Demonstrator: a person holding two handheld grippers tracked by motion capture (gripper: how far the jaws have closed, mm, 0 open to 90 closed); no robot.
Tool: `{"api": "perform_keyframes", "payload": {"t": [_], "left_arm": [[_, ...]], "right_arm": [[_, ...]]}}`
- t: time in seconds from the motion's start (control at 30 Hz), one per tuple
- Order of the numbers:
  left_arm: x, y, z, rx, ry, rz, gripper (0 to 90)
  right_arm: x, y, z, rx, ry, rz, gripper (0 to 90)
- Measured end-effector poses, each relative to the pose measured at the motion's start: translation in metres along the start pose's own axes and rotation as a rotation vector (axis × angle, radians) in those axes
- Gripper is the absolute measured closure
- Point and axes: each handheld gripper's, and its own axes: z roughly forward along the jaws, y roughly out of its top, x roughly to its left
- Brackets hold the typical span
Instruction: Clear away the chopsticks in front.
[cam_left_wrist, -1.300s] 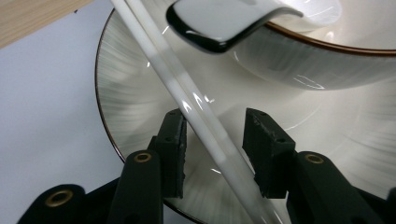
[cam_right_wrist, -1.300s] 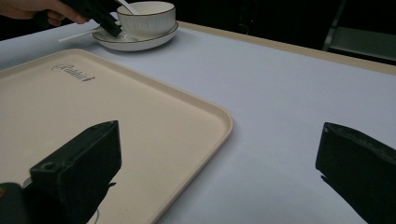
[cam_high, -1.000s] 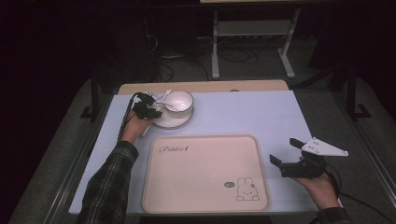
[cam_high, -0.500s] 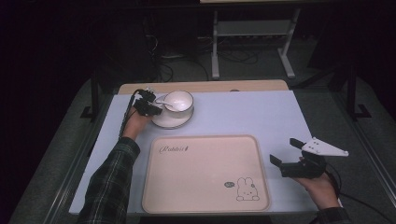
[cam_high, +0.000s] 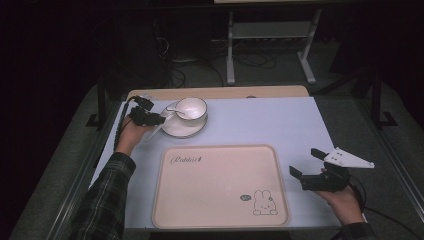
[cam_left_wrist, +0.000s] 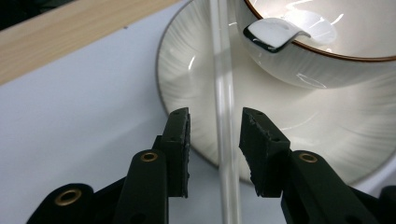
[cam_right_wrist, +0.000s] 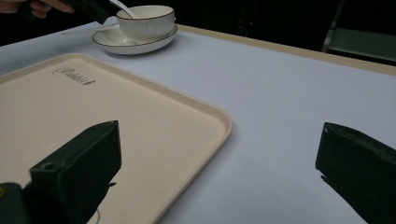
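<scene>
Surroundings: dark room; a pale blue table (cam_high: 260, 125) with a wooden strip along its far edge, metal frame legs on the floor beyond it.
Tray: a beige tray (cam_high: 220, 185) lies on the near middle of the table, with script lettering at its far left corner and a rabbit drawing at its near right corner; nothing lies on it.
Saucer: a white ribbed saucer (cam_high: 172, 129) sits on the table just beyond the tray's far left corner.
Bowl: 1 white bowl (cam_high: 191, 108) with a brown rim stands on the saucer; a white spoon (cam_left_wrist: 275, 33) leans over its rim.
Stick: a thin clear rod (cam_left_wrist: 224, 116) lies across the left rim of the saucer, running from beside the bowl down toward the camera in the left gripper view.
Left gripper: the left gripper (cam_left_wrist: 215, 140) is at the saucer's left edge. Its 2 jaws stand partly apart and have just been opening; the clear rod runs between them, with a gap on both sides, so the pads do not press on it.
Right gripper: the right gripper (cam_high: 306, 165) is held just above the table to the right of the tray, well apart from the saucer. Its jaws are spread wide with nothing between them.
</scene>
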Motion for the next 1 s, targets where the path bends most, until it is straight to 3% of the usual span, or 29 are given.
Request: {"api": "perform_keyframes", "payload": {"t": [0.1,0.23,0.47,0.8,1.0], "left_arm": [[0.004,-0.005,-0.008,-0.004,-0.005,-0.009,63.7],[0.01,-0.017,-0.014,0.001,-0.047,-0.039,69.2],[0.009,-0.022,-0.009,-0.006,-0.084,-0.048,74.5],[0.007,-0.022,0.001,0.006,-0.083,-0.052,74.9],[0.006,-0.028,0.006,0.045,-0.08,-0.042,76.3]], "right_arm": [[0.001,0.0,0.0,0.001,0.002,-0.004,0.0],[0.002,0.001,0.001,0.002,0.001,-0.008,0.0],[0.002,0.001,0.001,0.003,0.0,-0.008,0.0],[0.001,0.0,0.001,0.006,-0.001,-0.007,0.0],[0.001,0.0,0.0,0.005,0.0,-0.007,0.0]]}}
